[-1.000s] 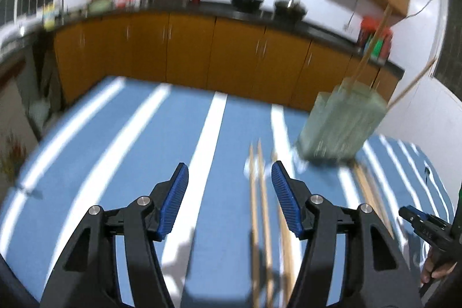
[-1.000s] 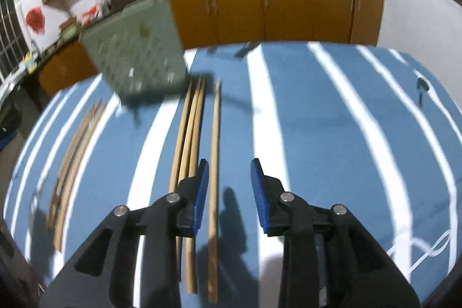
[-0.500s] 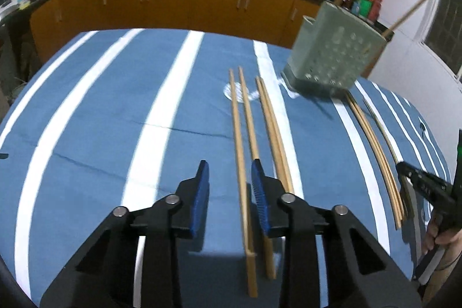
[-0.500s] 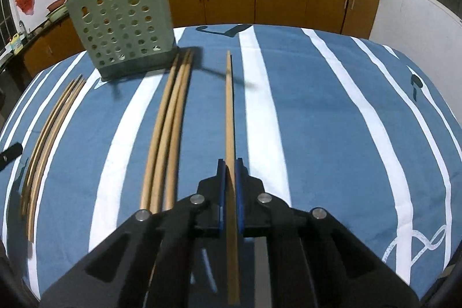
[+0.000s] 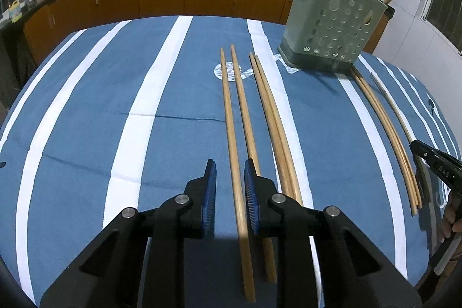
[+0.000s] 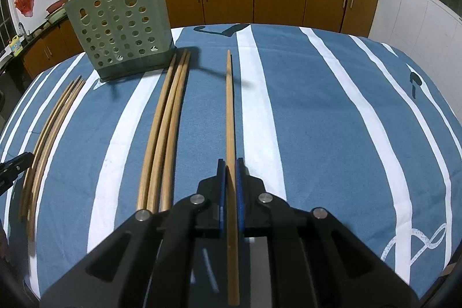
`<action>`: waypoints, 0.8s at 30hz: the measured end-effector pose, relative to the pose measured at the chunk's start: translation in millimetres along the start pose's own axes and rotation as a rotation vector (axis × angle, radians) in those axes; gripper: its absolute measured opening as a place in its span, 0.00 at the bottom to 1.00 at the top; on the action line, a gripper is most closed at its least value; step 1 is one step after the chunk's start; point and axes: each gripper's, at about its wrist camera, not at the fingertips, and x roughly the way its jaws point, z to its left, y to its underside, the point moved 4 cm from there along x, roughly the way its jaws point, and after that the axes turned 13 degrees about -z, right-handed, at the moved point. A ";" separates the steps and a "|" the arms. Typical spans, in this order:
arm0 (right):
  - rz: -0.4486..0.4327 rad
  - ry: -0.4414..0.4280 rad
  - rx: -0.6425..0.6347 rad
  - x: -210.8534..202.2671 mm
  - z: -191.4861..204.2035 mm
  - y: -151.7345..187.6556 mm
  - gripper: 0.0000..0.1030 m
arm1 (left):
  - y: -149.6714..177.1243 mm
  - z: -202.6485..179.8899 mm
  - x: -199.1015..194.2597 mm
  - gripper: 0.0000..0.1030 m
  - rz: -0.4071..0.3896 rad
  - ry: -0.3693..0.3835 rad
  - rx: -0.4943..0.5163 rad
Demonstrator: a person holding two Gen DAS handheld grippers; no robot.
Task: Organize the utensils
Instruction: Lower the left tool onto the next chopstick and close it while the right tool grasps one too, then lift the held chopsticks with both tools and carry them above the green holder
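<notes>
The right gripper (image 6: 228, 172) reached low and flat over the table (image 6: 317, 111), its fingers clenched on one long wooden chopstick (image 6: 229, 111) that pointed at the far edge. The left gripper (image 5: 230, 178) sat low too, fingers released, one on each side of another chopstick (image 5: 231, 129) lying flat. A second stick (image 5: 244, 111) lay just beside it, partly under the right finger. A bunch of three sticks (image 5: 271, 120) lay near. The green holder (image 6: 118, 25) stood near the far edge, with sticks leaning out of its top. The striped cloth had lots of bare room toward the right edge (image 6: 418, 94).
</notes>
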 end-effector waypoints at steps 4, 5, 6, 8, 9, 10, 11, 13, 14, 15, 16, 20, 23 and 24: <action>-0.002 -0.007 -0.006 0.0 3.6 0.5 0.10 | -1.6 -1.8 2.6 0.12 -0.006 -0.016 0.018; -0.002 -0.010 -0.011 0.4 5.2 0.3 0.09 | -2.3 -1.4 3.7 0.09 -0.008 -0.020 0.022; -0.002 -0.012 -0.015 0.4 6.3 0.2 0.09 | -3.2 -0.5 4.9 0.08 -0.008 -0.022 0.024; -0.003 -0.014 -0.025 1.6 8.6 -0.7 0.08 | -6.6 3.4 8.0 0.07 -0.006 -0.027 0.017; -0.004 -0.012 -0.031 2.7 9.3 -1.6 0.08 | -9.0 6.0 10.1 0.07 -0.005 -0.034 0.014; -0.007 -0.007 -0.035 4.3 9.1 -3.0 0.08 | -11.0 9.5 11.8 0.07 -0.005 -0.042 0.011; -0.009 -0.002 -0.036 5.6 8.6 -4.1 0.08 | -13.5 14.4 14.2 0.07 -0.006 -0.058 0.007; -0.019 0.021 -0.028 9.7 3.8 -7.8 0.08 | -17.0 22.3 17.4 0.07 -0.008 -0.075 -0.004; -0.021 0.030 -0.020 11.8 1.0 -9.5 0.08 | -19.0 26.9 19.0 0.08 -0.009 -0.084 -0.013; -0.025 0.039 -0.011 14.3 -2.7 -11.4 0.08 | -20.1 29.7 19.7 0.08 -0.010 -0.090 -0.018; -0.028 0.048 -0.006 15.8 -5.1 -12.7 0.08 | -21.0 32.1 20.2 0.08 -0.012 -0.095 -0.022; -0.031 0.054 0.012 18.5 -11.9 -14.3 0.08 | -19.9 34.4 19.6 0.08 -0.031 -0.102 -0.022; -0.030 0.051 0.018 19.3 -13.4 -14.3 0.08 | -20.1 33.3 20.3 0.08 -0.031 -0.111 -0.013; -0.030 0.051 0.018 19.5 -13.6 -14.3 0.08 | -20.7 33.9 21.0 0.08 -0.031 -0.111 -0.015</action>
